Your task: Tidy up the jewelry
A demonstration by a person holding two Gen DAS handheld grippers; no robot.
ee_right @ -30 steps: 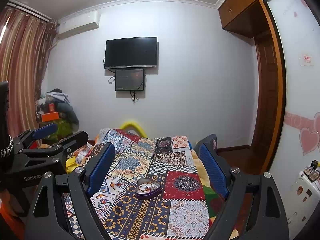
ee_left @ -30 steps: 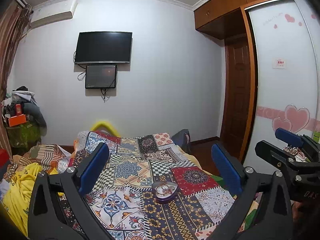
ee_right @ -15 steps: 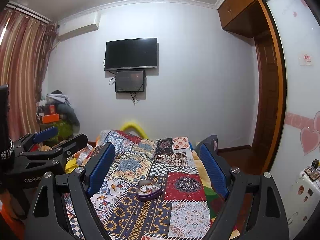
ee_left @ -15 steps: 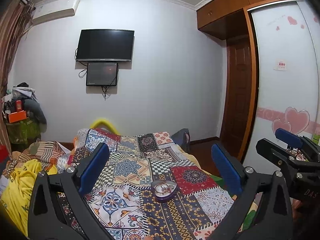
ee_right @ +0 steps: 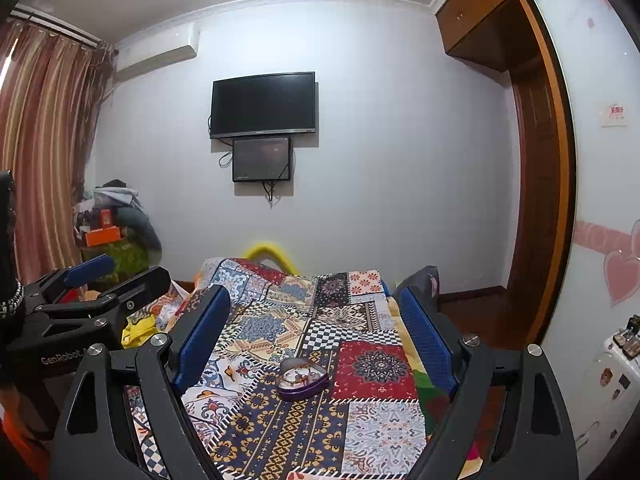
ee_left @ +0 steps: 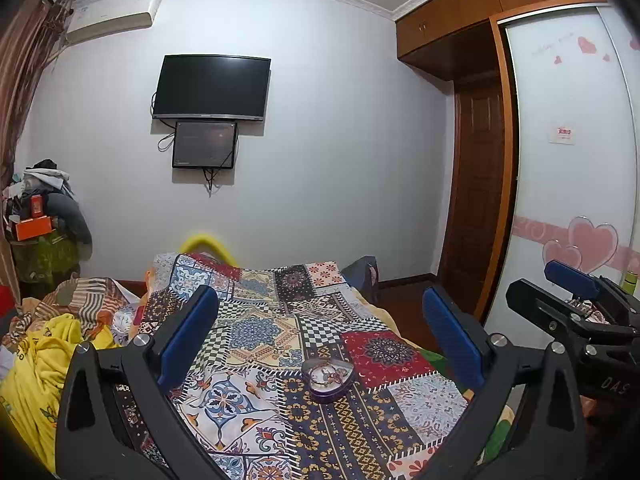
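Observation:
A purple heart-shaped tin [ee_left: 328, 378] with jewelry inside lies open on the patchwork bedspread [ee_left: 256, 332]; it also shows in the right wrist view [ee_right: 302, 380]. My left gripper [ee_left: 320, 328] is open and empty, held above the bed short of the tin. My right gripper [ee_right: 316, 324] is open and empty, also short of the tin. The right gripper shows at the right edge of the left wrist view [ee_left: 576, 304]; the left gripper shows at the left of the right wrist view [ee_right: 96, 288].
Yellow and striped clothes [ee_left: 44, 356] are piled left of the bed. A heap of boxes and clothing [ee_left: 40, 224] stands in the far left corner. A wardrobe with heart decals [ee_left: 572, 200] and a wooden door [ee_left: 476, 200] are to the right. A TV [ee_left: 212, 86] hangs on the far wall.
Both grippers have drifted slightly, so the view shifts a little. The tin has not moved and both grippers stay open.

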